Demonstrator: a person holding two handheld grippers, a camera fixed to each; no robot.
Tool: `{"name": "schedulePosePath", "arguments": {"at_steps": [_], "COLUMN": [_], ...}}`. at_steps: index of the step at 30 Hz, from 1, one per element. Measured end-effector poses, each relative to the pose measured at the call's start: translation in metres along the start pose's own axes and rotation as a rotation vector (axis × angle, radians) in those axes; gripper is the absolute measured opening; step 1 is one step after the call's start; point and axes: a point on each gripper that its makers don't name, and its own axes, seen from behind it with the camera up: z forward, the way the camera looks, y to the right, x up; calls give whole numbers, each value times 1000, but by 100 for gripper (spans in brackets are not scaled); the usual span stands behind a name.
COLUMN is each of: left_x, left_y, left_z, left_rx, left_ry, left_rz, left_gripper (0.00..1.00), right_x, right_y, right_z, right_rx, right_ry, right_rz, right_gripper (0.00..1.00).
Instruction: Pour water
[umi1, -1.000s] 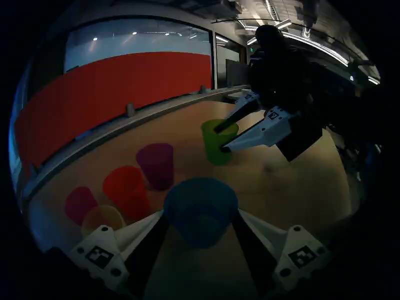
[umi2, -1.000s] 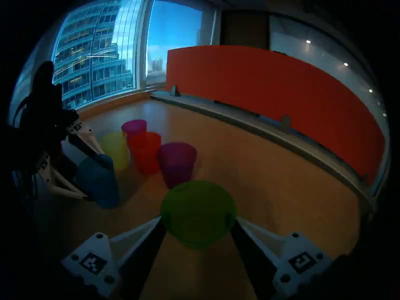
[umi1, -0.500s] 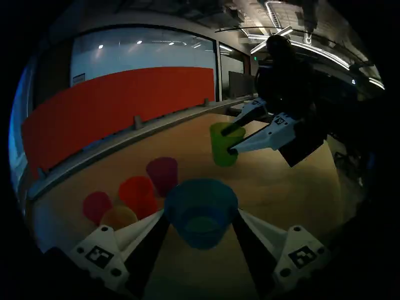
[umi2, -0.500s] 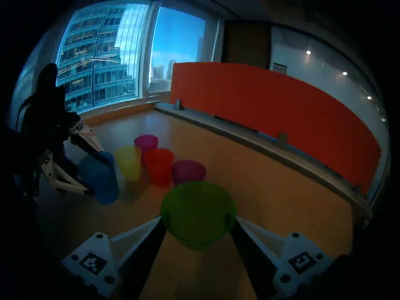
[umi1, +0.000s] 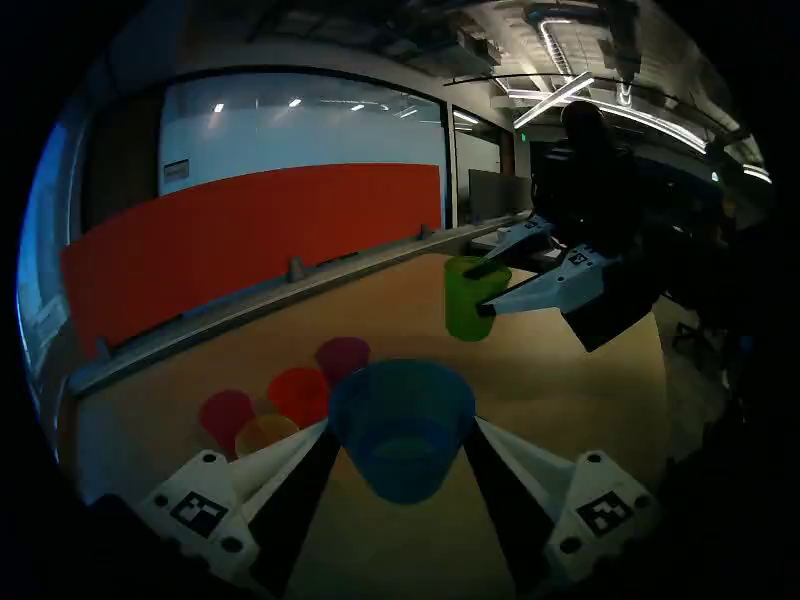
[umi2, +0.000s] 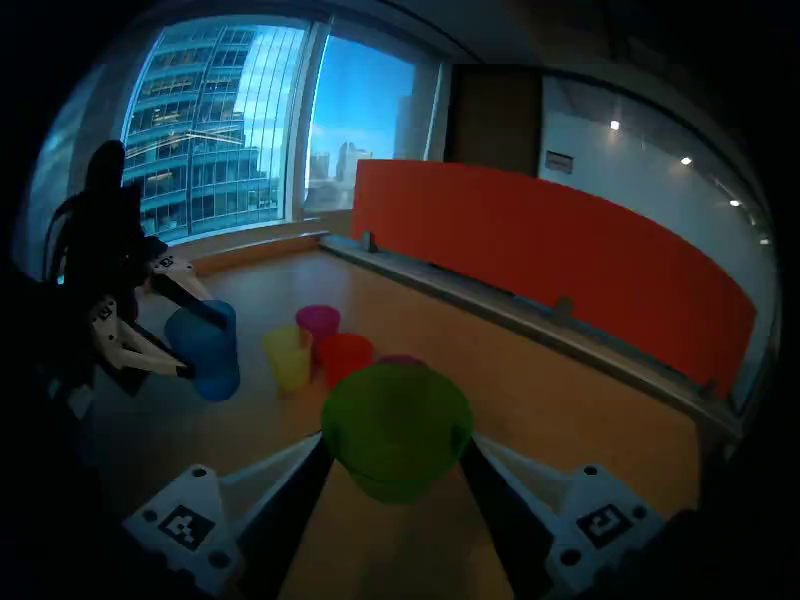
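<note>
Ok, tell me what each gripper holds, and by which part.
Left gripper holds the blue cup by its sides; right gripper holds the green cup likewise.

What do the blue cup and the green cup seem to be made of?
The blue cup looks like translucent plastic, probably; a lighter patch shows through its wall. The green cup is likely the same smooth plastic; light glows through its side.

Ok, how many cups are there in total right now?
6: blue cup in the left gripper, green cup in the right gripper; purple cup, red cup, pink cup, yellow cup grouped on the table. Others could be hidden.
</note>
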Motion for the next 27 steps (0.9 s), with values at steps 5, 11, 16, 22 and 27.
{"name": "schedulePosePath", "arguments": {"at_steps": [5,11,16,22,27], "left_x": [6,13,22,29,33], "left_y": [-4,-9,-11,-13,-17], "left_z": [-13,-25,-32,-38,-43], "left_rx": [13,34,42,51,63], "left_ry": [25,53,85,116,132], "left_rz": [-11,-15,-22,-36,-44], "left_gripper": [85,85,84,84,84], "right_x": [14,33,47,61,65], "right_y": [-12,-19,-23,-27,-28], "right_z": [-7,-10,-12,-14,-14], "right_rx": [19,21,23,22,22], "right_ry": [46,123,176,226,246], "right_rz": [17,34,42,37,39], "right_gripper": [89,89,89,91,91]}}
